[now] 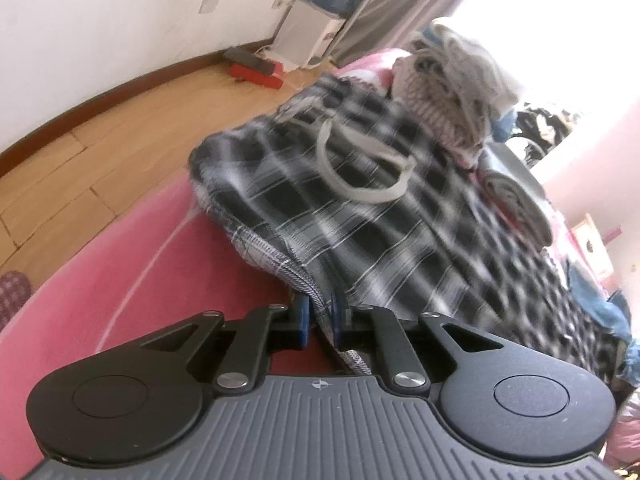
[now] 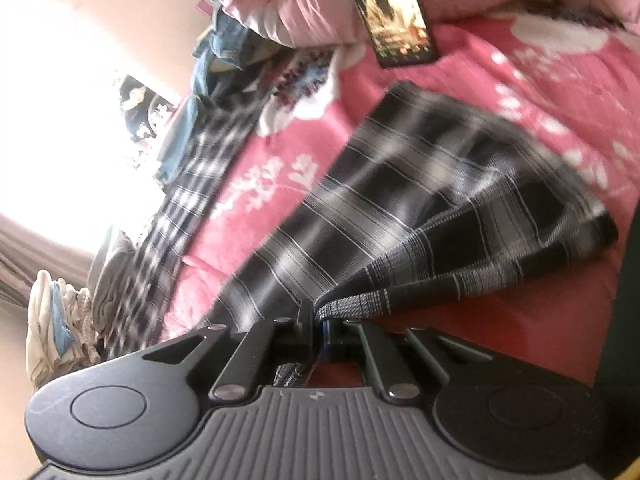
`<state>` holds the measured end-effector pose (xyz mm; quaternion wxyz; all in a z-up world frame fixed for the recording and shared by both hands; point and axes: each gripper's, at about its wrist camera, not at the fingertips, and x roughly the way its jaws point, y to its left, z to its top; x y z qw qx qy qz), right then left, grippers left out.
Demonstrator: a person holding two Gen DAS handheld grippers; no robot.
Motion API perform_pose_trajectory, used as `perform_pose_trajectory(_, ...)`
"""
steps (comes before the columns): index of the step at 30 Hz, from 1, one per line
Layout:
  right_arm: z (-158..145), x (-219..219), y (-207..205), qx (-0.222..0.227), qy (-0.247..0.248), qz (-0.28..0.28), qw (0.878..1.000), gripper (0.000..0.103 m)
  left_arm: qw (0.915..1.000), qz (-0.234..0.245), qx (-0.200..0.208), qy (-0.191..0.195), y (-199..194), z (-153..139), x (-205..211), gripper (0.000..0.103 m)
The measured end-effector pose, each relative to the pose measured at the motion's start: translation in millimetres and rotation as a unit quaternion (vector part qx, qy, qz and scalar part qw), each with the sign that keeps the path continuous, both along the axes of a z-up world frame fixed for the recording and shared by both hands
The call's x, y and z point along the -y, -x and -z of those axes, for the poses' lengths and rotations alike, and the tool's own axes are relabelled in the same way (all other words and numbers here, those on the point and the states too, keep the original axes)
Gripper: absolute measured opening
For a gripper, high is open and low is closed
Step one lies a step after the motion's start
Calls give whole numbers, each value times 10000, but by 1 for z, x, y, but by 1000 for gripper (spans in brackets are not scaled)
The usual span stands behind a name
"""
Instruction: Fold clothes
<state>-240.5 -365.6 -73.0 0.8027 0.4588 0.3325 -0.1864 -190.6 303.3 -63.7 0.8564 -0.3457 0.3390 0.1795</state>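
Observation:
A black-and-white plaid garment with a grey drawstring loop lies over a pink bedspread. My left gripper is shut on a stitched hem of this garment, and cloth hangs down between the fingers. In the right wrist view the same plaid garment fans out from my right gripper, which is shut on a bunched edge of it. The cloth is lifted and stretched above the flowered pink bedspread. Both views are blurred by motion.
A heap of light clothes sits behind the garment on the bed, and it also shows in the right wrist view. Wooden floor with a red box lies left. A pink quilt, jeans and a phone lie beyond.

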Motion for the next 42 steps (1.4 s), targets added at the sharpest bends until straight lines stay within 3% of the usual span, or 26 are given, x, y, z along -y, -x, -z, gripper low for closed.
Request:
perform_pose_trajectory(8, -11, 4, -10, 336, 136, 44, 9993, 4, 9998, 58, 203, -52, -13, -10, 1, 9)
perform_pose_trajectory(16, -34, 2, -43, 840, 613, -101, 9945, 4, 9987, 181, 451, -183, -34, -20, 4, 8)
perform_pose_trajectory(27, -60, 7, -129, 1681, 1044, -216, 9800, 4, 9951, 380, 730, -552, -91, -35, 10, 8)
perform_pose_trajectory(42, -73, 15, -260, 2052, 1414, -433, 9675, 4, 9915, 461, 920, -796, -186, -40, 18, 7)
